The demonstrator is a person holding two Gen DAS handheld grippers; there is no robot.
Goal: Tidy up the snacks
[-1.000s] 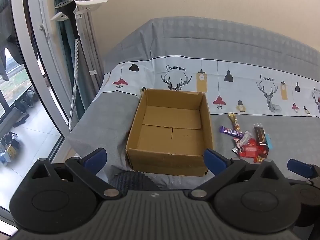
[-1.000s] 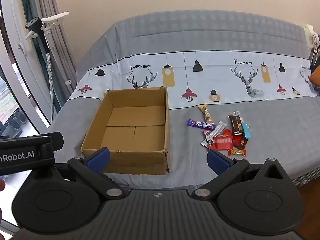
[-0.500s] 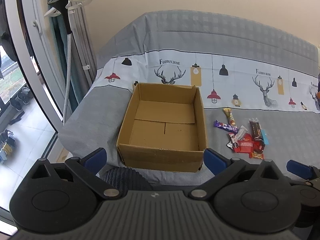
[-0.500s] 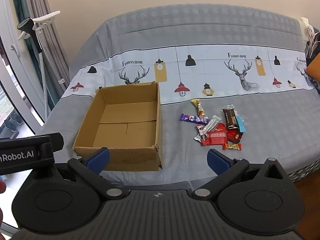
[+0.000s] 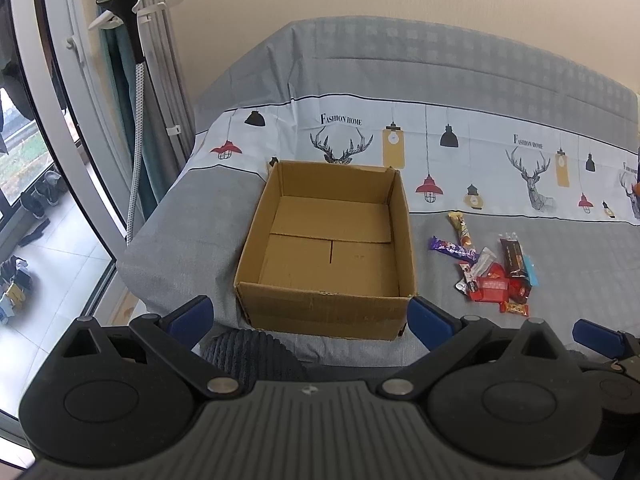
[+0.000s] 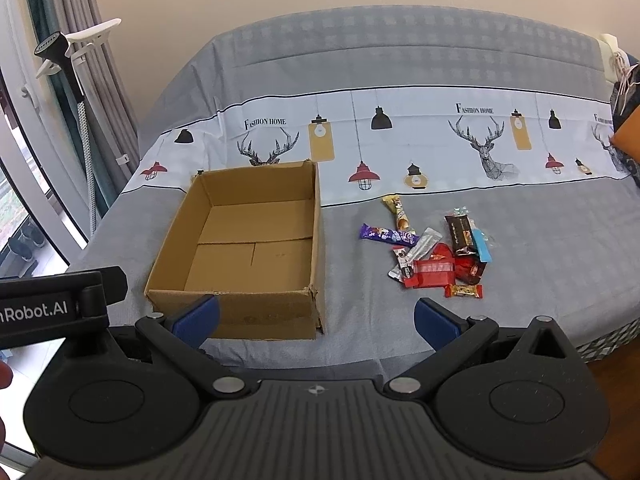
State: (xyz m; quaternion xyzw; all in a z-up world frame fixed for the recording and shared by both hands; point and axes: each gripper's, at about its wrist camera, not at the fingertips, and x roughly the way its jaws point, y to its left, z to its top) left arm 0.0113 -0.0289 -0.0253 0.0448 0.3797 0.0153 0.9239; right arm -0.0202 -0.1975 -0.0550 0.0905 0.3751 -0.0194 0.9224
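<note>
Beyond the right gripper (image 6: 316, 316), whose blue-tipped jaws stood wide apart and held nothing, the snacks (image 6: 436, 252) lay in a loose heap on the bed cover (image 6: 540, 240), ahead of the right-hand fingertip and well clear of it. The left gripper (image 5: 310, 318) was likewise spread open and empty, with the cardboard box (image 5: 320, 312) framed between its fingers; from that view the snacks (image 5: 490, 272) sat to the right of the box, apart from its wall.

The box rested near the front edge of the bed, its near wall close to where the cover dropped away. Its flaps were folded flat on the floor inside, and nothing lay in it. Bare grey cover stretched to the right of the heap and behind the box, up to the white printed band of deer heads and lamps. Left of the box, past the bed's edge, a garment steamer (image 5: 132, 12) stood by the curtains (image 5: 120, 92) and a glass door.

The heap held a purple bar (image 6: 388, 235), a tan wrapper (image 6: 398, 213) just behind it, a silver stick pack (image 6: 424, 245), a red pack (image 6: 434, 271), a dark brown bar (image 6: 460, 234) with a light blue stick (image 6: 481, 245) touching its side, and a small orange candy (image 6: 464, 291) nearest the gripper. Several overlapped.
</note>
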